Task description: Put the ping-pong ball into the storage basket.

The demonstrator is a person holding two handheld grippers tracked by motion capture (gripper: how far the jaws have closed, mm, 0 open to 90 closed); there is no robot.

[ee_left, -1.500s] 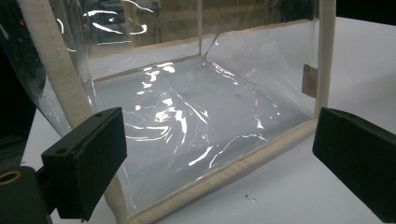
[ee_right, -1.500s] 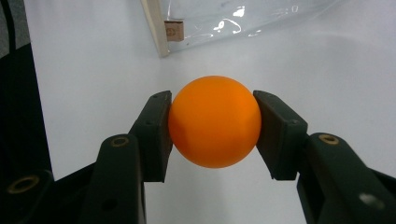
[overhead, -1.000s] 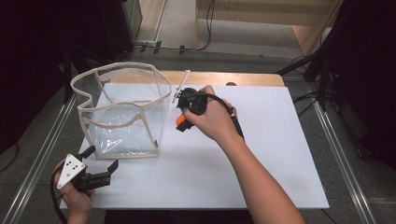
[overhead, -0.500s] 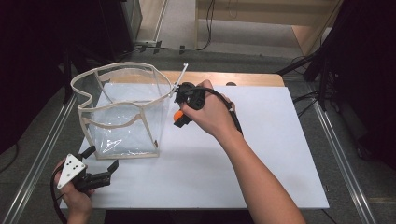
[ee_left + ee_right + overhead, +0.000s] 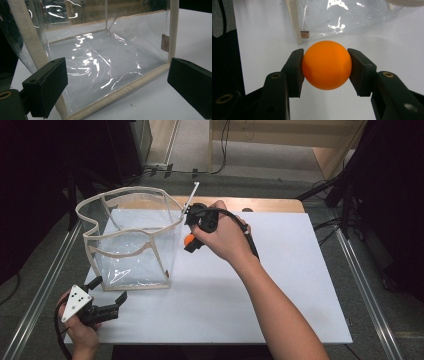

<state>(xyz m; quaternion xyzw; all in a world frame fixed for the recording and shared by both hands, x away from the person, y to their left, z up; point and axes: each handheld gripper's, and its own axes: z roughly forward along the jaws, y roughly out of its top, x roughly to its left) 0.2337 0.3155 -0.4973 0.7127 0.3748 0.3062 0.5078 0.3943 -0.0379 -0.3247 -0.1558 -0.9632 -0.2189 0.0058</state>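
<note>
A clear plastic bag (image 5: 131, 240) with cream fabric trim stands open on the white table top (image 5: 280, 285). My right gripper (image 5: 189, 242) is held above the table just right of the bag's near right corner, shut on an orange ball (image 5: 326, 64); the ball (image 5: 189, 240) shows between its jaws. In the right gripper view the bag (image 5: 352, 15) lies beyond the ball. My left gripper (image 5: 120, 306) rests at the table's front left, open, jaws wide apart and pointing at the bag's lower front edge (image 5: 117, 93). Nothing is between its jaws.
The white sheet lies on a wooden table (image 5: 265, 204) with metal rails (image 5: 372, 305) along both sides. Black cables (image 5: 250, 242) trail from the right gripper. Dark equipment and floor lie beyond the far edge.
My right gripper with the ball has shifted slightly left, closer to the bag's corner. The left gripper has stayed in place.
</note>
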